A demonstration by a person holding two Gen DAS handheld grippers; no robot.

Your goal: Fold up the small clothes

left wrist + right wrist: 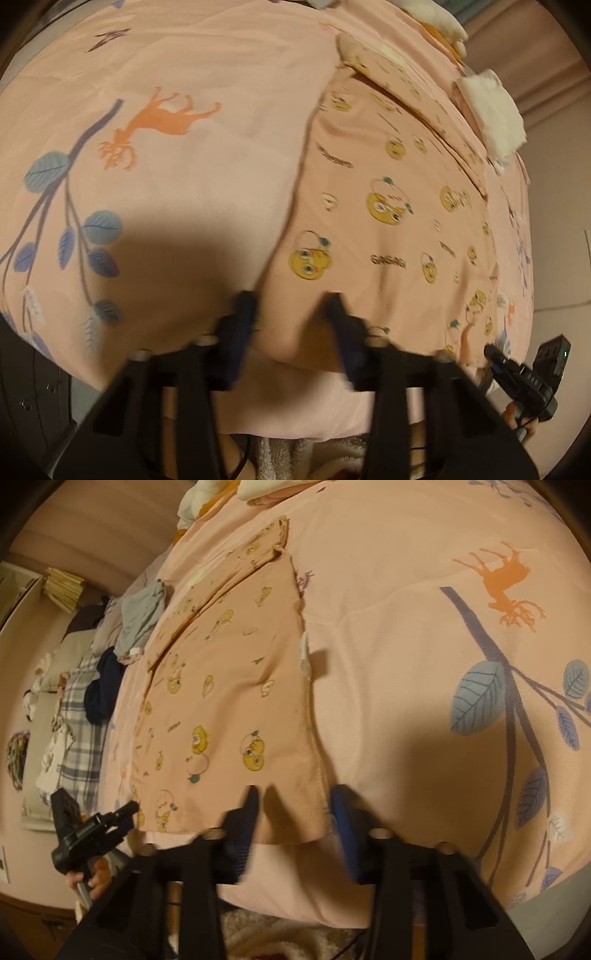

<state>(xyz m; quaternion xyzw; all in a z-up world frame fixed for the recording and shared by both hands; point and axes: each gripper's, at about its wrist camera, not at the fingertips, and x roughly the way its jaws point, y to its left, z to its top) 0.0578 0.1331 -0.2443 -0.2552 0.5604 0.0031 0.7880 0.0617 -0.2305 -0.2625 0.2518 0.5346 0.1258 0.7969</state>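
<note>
A small peach garment [388, 229] printed with yellow cartoon ducks lies flat on the pink bedspread [184, 177]. In the left wrist view my left gripper [290, 314] stands over the garment's near left corner. Its fingers [243, 314] are a little apart, and the hem lies between them without being pinched. In the right wrist view the same garment [229, 686] stretches away from me, and my right gripper [295, 801] straddles its near right corner with a visible gap between the fingers. Each view also shows the other gripper at the hem: the right gripper [491, 350] and the left gripper [127, 810], held by a hand [98, 880].
The bedspread [406, 646] carries an orange deer and blue leaf print. Along the bed's far side lie a grey garment [142, 616], a navy one [105, 686] and a plaid cloth [79, 716]. White fluffy cloth [491, 110] lies beyond the garment. The bed's near edge runs just below the grippers.
</note>
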